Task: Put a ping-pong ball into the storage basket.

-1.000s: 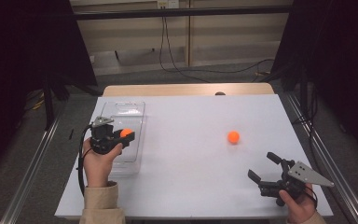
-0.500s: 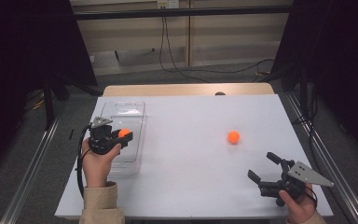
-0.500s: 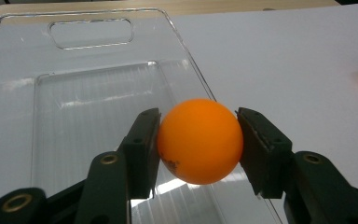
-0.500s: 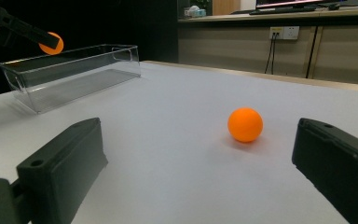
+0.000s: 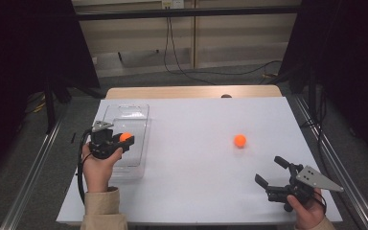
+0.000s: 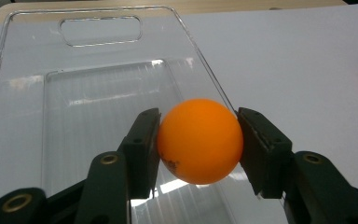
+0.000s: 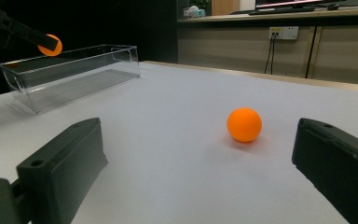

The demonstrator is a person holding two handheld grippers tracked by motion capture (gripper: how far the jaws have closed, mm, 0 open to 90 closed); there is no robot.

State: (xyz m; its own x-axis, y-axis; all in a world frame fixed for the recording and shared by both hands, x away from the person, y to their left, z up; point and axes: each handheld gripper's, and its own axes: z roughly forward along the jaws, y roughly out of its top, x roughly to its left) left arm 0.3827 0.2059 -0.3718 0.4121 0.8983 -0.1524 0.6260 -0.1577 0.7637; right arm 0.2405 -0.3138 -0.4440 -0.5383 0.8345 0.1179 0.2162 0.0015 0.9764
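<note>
My left gripper (image 5: 126,139) is shut on an orange ball (image 5: 124,137) and holds it just above the near right part of a clear plastic bin (image 5: 126,106). In the left gripper view both pads press the ball (image 6: 199,140) from the sides, with the bin's floor (image 6: 98,102) beneath. A second orange ball (image 5: 240,140) lies loose on the white table, right of centre. Near the front right corner my right gripper (image 5: 268,170) stands open, nothing between its jaws. Its own view looks at that ball (image 7: 244,124) ahead, with the bin (image 7: 74,70) far off at the left.
The white table (image 5: 196,163) has a wooden strip (image 5: 191,92) along its far edge. Metal rails (image 5: 33,167) run along both sides of the table. Cables (image 5: 182,57) lie on the floor behind it.
</note>
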